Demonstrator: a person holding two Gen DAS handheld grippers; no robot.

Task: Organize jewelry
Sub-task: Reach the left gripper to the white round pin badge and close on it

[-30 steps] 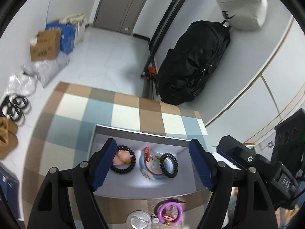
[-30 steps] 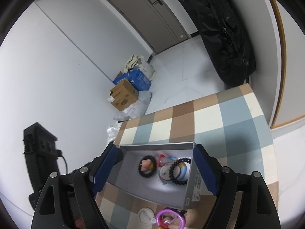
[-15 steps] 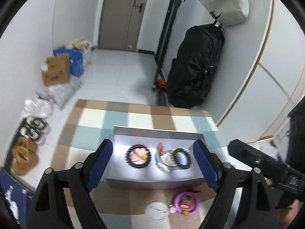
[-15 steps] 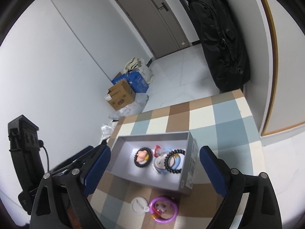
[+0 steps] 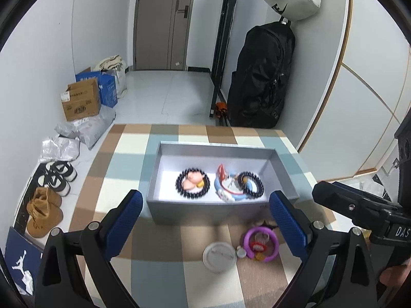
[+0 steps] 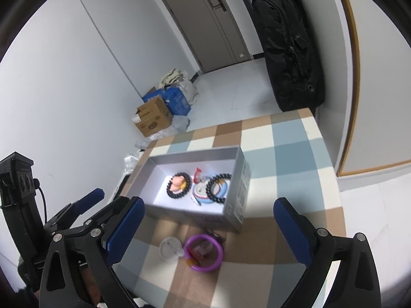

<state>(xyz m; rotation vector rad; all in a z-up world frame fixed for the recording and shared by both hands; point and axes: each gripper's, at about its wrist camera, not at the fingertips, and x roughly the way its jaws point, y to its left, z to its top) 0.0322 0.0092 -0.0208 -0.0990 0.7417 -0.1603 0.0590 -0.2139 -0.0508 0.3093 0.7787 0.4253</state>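
Left gripper (image 5: pixel 205 220) and right gripper (image 6: pixel 208 227) both hang empty, jaws opening wide, above the near side of the grey box (image 5: pixel 179 211) on the checkered tabletop (image 5: pixel 123 169). Two black bead bracelets already lie inside the box. In front of it, still loose, lie a purple ring (image 5: pixel 260 242) and a white round badge (image 5: pixel 219 256). Probably best to lower one gripper over the purple ring, close gently, then lift clear of the box wall.

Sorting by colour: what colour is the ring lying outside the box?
Purple ring; clearest in the left wrist view.
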